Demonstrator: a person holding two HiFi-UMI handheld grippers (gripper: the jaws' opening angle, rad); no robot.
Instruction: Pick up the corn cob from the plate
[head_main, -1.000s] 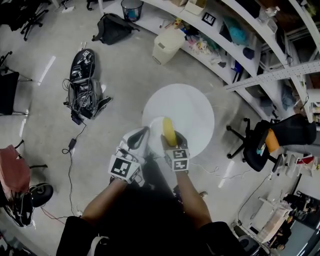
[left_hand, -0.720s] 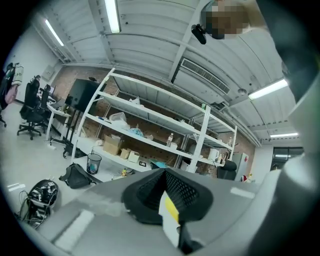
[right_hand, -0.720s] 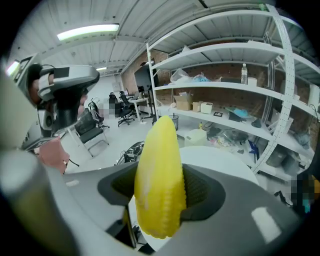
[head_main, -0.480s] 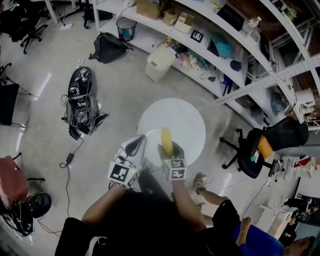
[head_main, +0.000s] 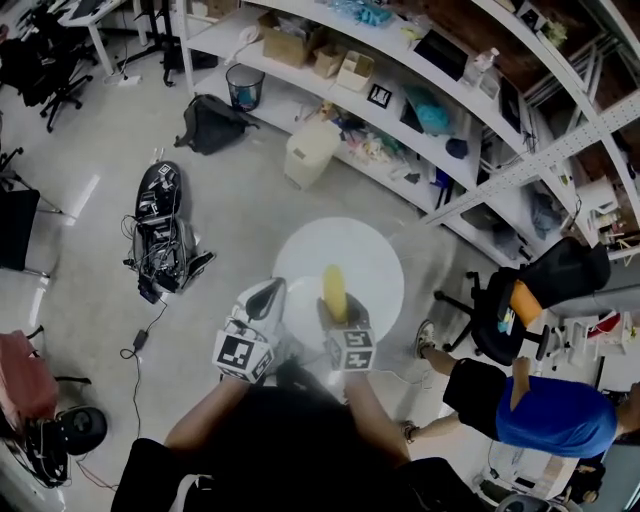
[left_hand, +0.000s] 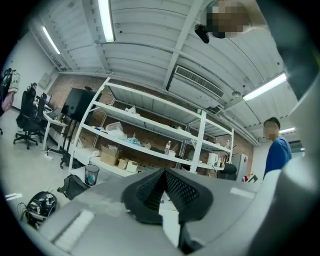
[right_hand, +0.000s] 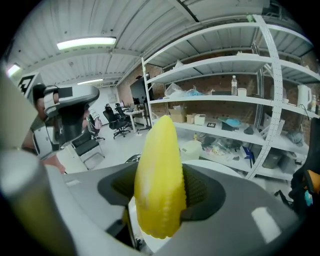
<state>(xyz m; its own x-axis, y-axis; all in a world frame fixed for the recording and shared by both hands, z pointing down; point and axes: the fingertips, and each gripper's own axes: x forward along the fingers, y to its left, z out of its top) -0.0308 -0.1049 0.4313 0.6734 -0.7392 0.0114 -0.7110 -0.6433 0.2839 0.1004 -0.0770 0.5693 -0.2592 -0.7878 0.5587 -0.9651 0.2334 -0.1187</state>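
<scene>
A yellow corn cob (head_main: 333, 284) stands between the jaws of my right gripper (head_main: 336, 303), which is shut on it above the round white table (head_main: 372, 258). In the right gripper view the corn cob (right_hand: 159, 185) points away from the camera, with the black pads (right_hand: 200, 192) pressed on its sides. A pale plate (head_main: 302, 312) lies under the grippers at the table's near edge. My left gripper (head_main: 267, 292) hangs just left of the cob. Its pads (left_hand: 182, 190) meet at the tips with nothing between them.
White shelving (head_main: 420, 90) full of boxes curves behind the table. On the floor are a cream bin (head_main: 308, 150), a black bag (head_main: 208, 125) and a heap of cables (head_main: 165, 235). A black office chair (head_main: 510, 300) and a person in a blue shirt (head_main: 545, 412) are at the right.
Both grippers have risen, the right one carrying the corn cob up from the plate. A person in blue has come into view at the lower right.
</scene>
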